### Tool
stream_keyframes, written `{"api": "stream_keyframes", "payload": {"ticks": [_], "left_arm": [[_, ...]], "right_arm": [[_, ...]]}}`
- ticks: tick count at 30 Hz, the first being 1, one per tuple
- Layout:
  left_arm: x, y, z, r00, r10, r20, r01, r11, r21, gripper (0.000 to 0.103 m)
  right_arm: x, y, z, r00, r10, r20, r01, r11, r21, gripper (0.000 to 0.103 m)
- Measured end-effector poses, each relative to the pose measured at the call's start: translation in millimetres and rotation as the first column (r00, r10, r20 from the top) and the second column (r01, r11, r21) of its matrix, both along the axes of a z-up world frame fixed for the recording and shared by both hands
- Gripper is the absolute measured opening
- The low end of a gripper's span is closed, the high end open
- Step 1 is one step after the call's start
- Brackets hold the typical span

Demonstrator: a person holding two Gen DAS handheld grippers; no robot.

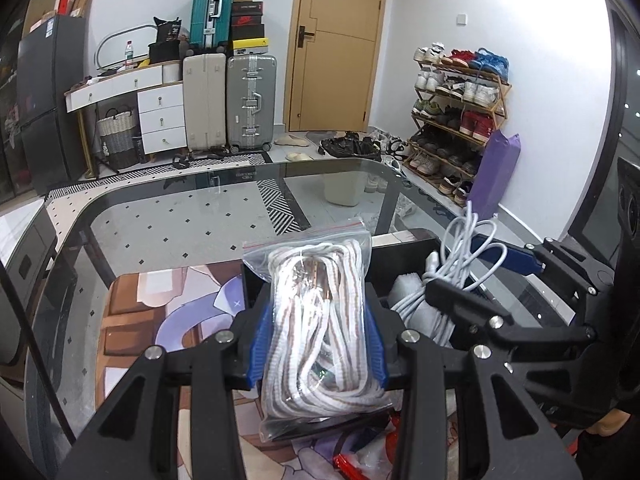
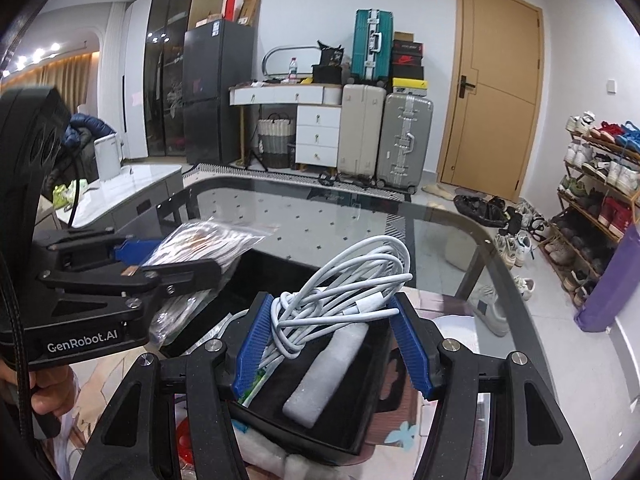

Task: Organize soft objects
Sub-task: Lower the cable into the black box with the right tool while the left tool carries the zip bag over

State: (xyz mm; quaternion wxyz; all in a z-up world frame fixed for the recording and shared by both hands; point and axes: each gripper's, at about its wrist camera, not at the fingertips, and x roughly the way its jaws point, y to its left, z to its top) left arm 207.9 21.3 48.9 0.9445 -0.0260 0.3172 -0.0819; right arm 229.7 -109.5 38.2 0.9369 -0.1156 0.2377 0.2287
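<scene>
Fingers (image 1: pixel 256 344) of our left gripper (image 1: pixel 318 344) are pinching the bagged rope (image 1: pixel 320 320), our right gripper (image 2: pixel 334 340) is clasping the white cable (image 2: pixel 340 300), both hovering over the black tray (image 2: pixel 352 420).

Clear zip bag of striped rope (image 1: pixel 320 320) hangs upright beside tangled white cable (image 2: pixel 340 300) above black tray (image 2: pixel 352 420).

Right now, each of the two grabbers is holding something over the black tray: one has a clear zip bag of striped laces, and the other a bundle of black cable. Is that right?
Nearly. The bundled cable is white, not black; the right wrist view shows it between the right gripper's blue fingers, above the black plastic tray. The left gripper does hold the clear zip bag of striped laces.
</scene>
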Motion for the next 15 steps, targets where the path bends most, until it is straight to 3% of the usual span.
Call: {"api": "stream_keyframes", "payload": {"ticks": [5, 12, 15], "left_arm": [[2.9, -7.8, -3.8, 0.999, -0.032, -0.004, 0.032, 0.999, 0.037, 0.040], [6.4, -9.7, -6.7, 0.998, -0.049, -0.029, 0.050, 0.998, 0.033, 0.042], [9.2, -8.3, -9.7, 0.997, -0.050, -0.062, 0.051, 0.998, 0.021, 0.049]], "right_arm": [[9.0, 3.6, -10.1, 0.999, 0.009, -0.038, -0.009, 1.000, -0.007, 0.060], [12.0, 0.0, -17.5, 0.997, 0.035, -0.069, -0.035, 0.999, -0.002, 0.061], [6.4, -2.1, -17.7, 0.997, 0.054, -0.061, -0.055, 0.998, -0.016, 0.071]]}}
